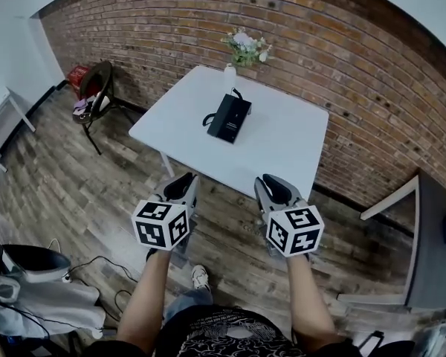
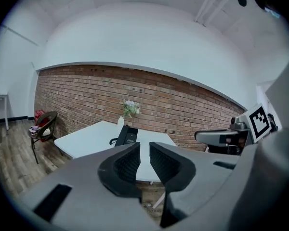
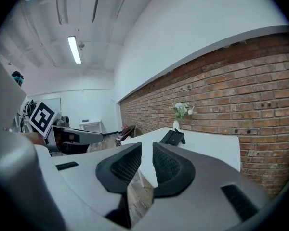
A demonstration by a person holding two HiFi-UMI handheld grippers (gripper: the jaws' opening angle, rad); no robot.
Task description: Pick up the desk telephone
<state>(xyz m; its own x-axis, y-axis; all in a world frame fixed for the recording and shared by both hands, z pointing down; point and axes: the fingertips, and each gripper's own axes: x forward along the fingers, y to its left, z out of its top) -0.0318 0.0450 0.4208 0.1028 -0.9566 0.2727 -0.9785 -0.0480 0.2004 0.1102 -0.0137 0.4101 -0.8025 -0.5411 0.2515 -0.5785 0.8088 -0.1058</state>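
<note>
So far nothing of the pick-up is done. The black desk telephone point(image 1: 229, 117) lies untouched on the white table point(image 1: 290, 143), somewhat toward the far side, with its cord curling out on the left. A small vase of flowers point(image 1: 244, 50) stands behind it, close to the brick wall point(image 1: 357, 73). By my reading, everything remains to be done: closing the gap to the table, reaching over the top, gripping the phone and lifting it.

The person stands on the wooden floor point(image 1: 74, 192), short of the table's near edge, with both forearms stretched forward side by side. The left hand-held gripper point(image 1: 181, 181) and the right hand-held gripper point(image 1: 273, 183) point toward the table, tilted slightly downward, their marker cubes turned up to the head camera. Both are well apart from the telephone.

In each gripper view the jaws stand a narrow slit apart with nothing between them. Only the table edge and the floor show through the gap, so both are released and empty. The phone sits roughly ahead of and between the two grippers.
</note>
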